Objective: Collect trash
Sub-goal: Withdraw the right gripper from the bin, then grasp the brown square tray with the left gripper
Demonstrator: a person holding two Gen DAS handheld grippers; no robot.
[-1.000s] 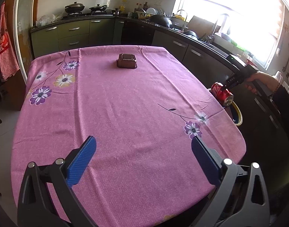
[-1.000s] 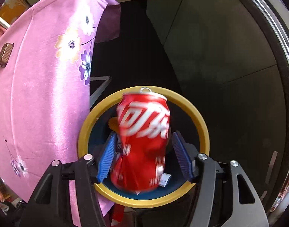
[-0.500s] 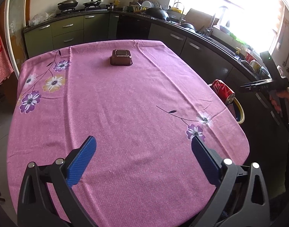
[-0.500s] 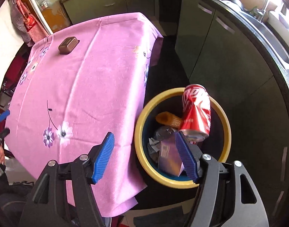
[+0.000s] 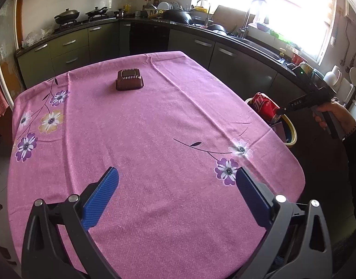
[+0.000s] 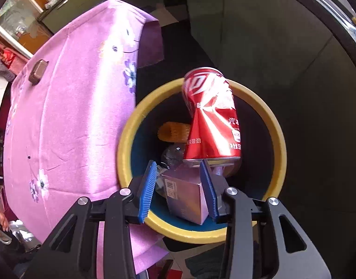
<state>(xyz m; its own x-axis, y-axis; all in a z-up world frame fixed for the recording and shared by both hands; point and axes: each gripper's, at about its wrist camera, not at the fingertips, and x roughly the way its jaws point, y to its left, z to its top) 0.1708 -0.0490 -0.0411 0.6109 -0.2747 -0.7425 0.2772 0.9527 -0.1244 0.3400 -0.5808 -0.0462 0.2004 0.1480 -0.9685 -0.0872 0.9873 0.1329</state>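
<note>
Pretty clearly a home kitchen, lived-in one too. Dark green cabinets (image 5: 68,46) with metal handles wrap around the top of the frame under a black countertop (image 5: 247,40). Upper left there's a stove with a wok (image 5: 66,15) and a lidded pan (image 5: 96,11) on it, white tiled wall behind. Top middle has a dish rack (image 5: 165,5) with plates and bottles. Upper right, a sink faucet (image 5: 246,21) under a big bright window (image 5: 271,7). Centre is a dining table in a pink flowery tablecloth (image 5: 143,139).

Brown tray (image 5: 130,79) on pink-clothed table (image 5: 154,139)
</note>
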